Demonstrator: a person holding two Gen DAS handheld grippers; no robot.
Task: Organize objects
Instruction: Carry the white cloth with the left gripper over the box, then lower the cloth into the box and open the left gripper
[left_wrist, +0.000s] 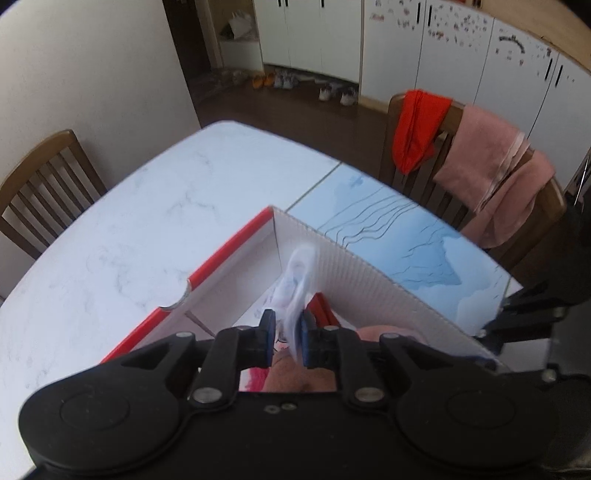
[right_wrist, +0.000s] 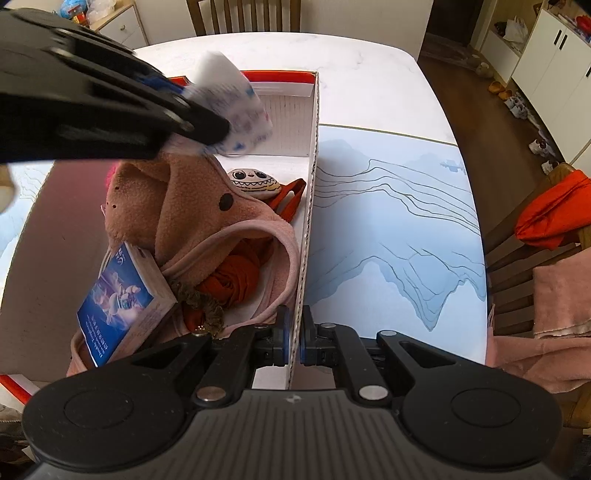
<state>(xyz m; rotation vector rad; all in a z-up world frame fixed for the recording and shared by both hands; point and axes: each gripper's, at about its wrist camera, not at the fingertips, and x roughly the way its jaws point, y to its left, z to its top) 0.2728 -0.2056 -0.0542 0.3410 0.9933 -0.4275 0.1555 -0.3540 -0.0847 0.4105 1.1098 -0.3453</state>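
Left gripper (left_wrist: 288, 341) pinches crinkly white plastic packet (left_wrist: 299, 280), long axis pointing ahead, directly above open white-and-red cardboard box (left_wrist: 388, 291) | right gripper (right_wrist: 293, 341) clamps box's near wall | packet hangs over box's empty far end

White cabinets (left_wrist: 314, 33), dark floor (left_wrist: 295, 114), wooden chairs (left_wrist: 44, 188) (one draped in cloth).

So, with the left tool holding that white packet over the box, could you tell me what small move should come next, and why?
Probably lower the left tool a little and release. Its white packet hangs above the bare far end of the box, while the right tool is clamped on the box wall, steadying it.
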